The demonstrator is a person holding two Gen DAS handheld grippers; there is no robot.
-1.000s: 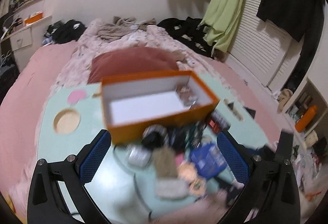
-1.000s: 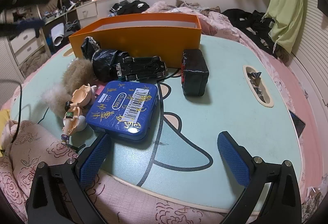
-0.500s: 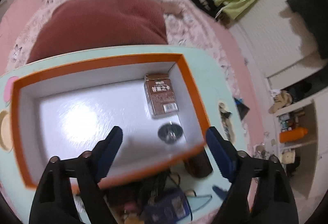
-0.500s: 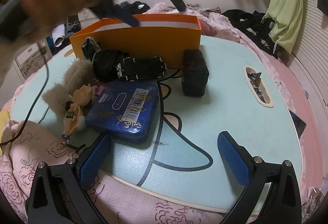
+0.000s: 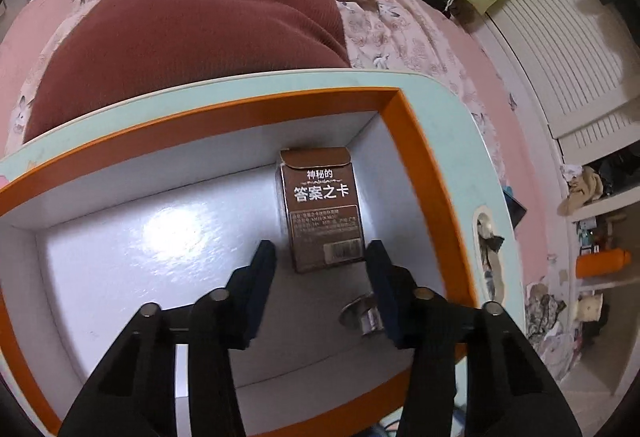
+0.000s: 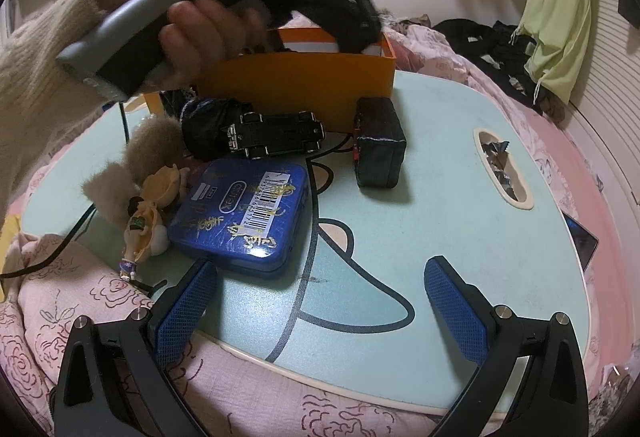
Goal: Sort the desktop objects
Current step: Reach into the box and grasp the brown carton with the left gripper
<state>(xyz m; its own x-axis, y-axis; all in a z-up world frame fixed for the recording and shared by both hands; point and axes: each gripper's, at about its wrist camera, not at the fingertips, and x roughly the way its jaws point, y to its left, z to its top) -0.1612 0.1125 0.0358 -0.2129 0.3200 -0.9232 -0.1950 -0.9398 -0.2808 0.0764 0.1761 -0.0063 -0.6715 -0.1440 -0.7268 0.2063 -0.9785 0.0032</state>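
My left gripper is open and reaches down into the orange box. Its blue fingertips straddle the near end of a brown card box lying on the white floor. A small silver object lies by the right finger. My right gripper is open and empty, low over the table's near edge. Ahead of it lie a blue tin, a black toy car, a dark block, a black pouch and a furry doll. The orange box stands behind them.
The mint table has an oval slot at the right holding scraps. A pink floral quilt lies over the near edge. A dark red cushion sits behind the box. A black cable trails left.
My left gripper swung over the orange box, dropped inside it and narrowed around the brown card box. The right gripper has stayed still.
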